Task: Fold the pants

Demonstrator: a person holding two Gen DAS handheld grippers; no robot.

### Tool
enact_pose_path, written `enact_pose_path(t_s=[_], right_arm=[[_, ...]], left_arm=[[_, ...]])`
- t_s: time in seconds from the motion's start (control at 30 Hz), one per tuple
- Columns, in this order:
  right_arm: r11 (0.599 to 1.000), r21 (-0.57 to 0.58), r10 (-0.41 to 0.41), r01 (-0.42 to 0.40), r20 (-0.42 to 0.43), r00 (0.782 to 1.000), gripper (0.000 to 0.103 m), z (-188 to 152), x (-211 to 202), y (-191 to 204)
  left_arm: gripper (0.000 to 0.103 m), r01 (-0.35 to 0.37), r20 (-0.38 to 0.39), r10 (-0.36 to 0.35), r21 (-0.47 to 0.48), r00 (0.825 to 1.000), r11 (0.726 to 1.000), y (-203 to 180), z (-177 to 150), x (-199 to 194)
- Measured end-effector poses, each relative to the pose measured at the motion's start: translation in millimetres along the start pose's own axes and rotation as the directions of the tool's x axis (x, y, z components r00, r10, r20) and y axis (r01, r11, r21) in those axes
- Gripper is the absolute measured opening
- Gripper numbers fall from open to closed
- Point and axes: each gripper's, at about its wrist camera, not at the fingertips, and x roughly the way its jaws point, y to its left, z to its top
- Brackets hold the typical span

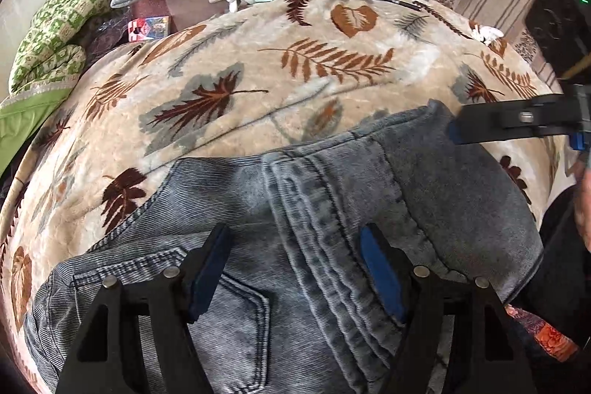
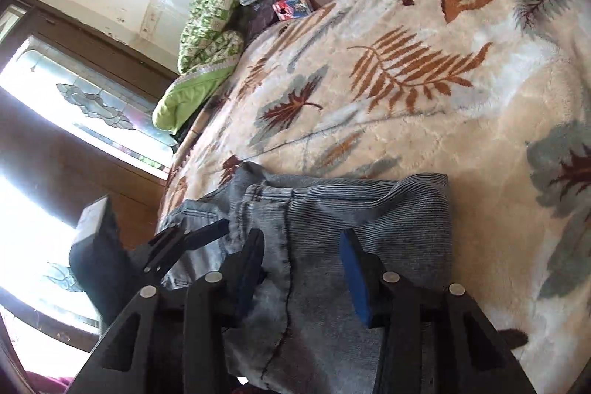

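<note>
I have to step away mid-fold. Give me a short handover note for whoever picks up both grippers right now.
Left gripper: open, over the jeans near the back pocket, holding nothing.
Right gripper: open, fingers astride the jeans' other end, not closed on it.
Jeans: lying in a bundle on the leaf-print blanket, at its near edge, already folded over at least once.
Done: rough fold in place.
Left: probably square the edges and, if wanted, make one more fold; I cannot tell how many layers there are.
</note>
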Motion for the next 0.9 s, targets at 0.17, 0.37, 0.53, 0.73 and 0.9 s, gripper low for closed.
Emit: enact_pose_path(t_s=[0.17, 0.37, 0.53, 0.73, 0.9], right_arm=[[0.976, -0.183, 0.139, -0.116, 0.117, 0.983, 0.046, -17.9, -55.3, 43.6], [0.927, -0.329, 0.181, -0.177, -0.019, 0.983, 0.049, -62.1, -50.9, 80.3], [0.942, -0.319, 0.054, -0.103, -0.159, 0.986, 0.049, -81.9, 24.2, 81.7], [0.887, -0.428, 0.046, -0.172, -0.288, 0.957, 0.051, -104.8, 64.1, 106.7], [0.902, -0.378, 0.142, -0.211, -0.202, 0.969, 0.051, -76.3, 60.2, 114.5]], left_arm=[[0.079, 0.019, -0.015, -0.019, -0.025, 1.000, 1.000, 7.3, 3.3, 9.7], [0.079, 0.023, 0.005, -0.023, -0.064, 1.000, 0.998, 12.8, 1.9, 3.7], [0.079, -0.009, 0.053, 0.015, -0.122, 0.998, 0.993, 34.5, -8.4, -17.5], [0.079, -0.041, 0.098, 0.073, -0.292, 0.993, 0.956, 100.0, -34.4, -53.7], [0.079, -0.092, 0.123, 0.186, -0.535, 0.975, 0.840, 183.8, -83.5, -96.2]])
